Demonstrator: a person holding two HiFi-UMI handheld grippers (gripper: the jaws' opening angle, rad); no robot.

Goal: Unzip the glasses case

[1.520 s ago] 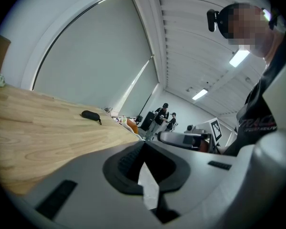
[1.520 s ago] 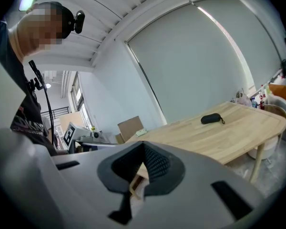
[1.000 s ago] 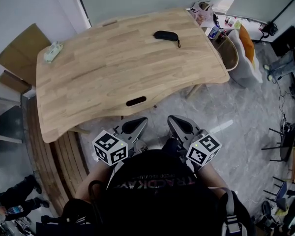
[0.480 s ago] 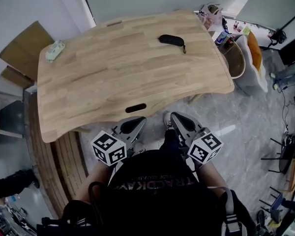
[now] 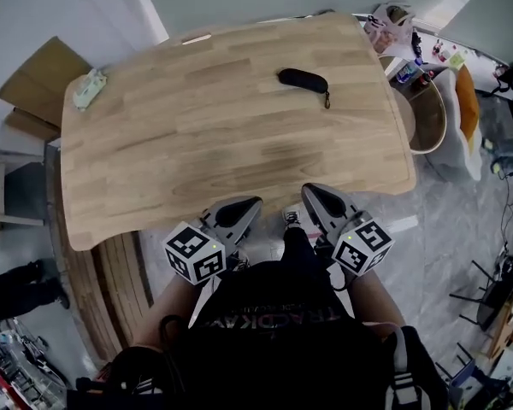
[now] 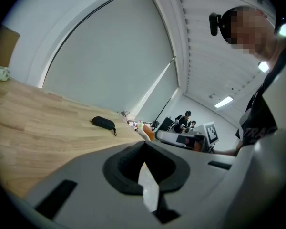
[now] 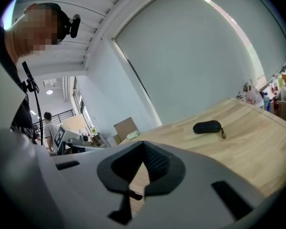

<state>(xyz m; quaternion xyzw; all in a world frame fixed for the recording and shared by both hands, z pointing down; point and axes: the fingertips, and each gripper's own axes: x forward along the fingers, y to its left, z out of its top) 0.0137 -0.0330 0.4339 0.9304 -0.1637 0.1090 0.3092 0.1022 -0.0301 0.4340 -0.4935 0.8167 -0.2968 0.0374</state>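
Wooden bench [image 5: 197, 143] taking up most of the room, grey floor [image 5: 462, 220] all around it. Looking at a black glasses case [image 5: 303, 79] lying flat, well ahead of both the left hand-held gripper [image 5: 255, 202] and the right hand-held gripper [image 5: 308, 190], out toward the far side. Seems fully zipped as far as can be made out from this far away, with the pull cord [image 5: 327, 101] trailing off the end nearer the right hand-held gripper.

Holding both low by the near edge, tips barely over the wood, jaws on each pressed together with nothing between them. Makes sense for just carrying them in: no reason to spread anything before getting close.

Guessing the case lying crosswise like that is handy for pinning the body with the left one and going for the cord end with the right. Needs a long reach forward first, then parting the jaws.

Also spotting a small pale packet [image 5: 89, 88] way off ahead-left of the left hand-held gripper. Nothing to do with the job.
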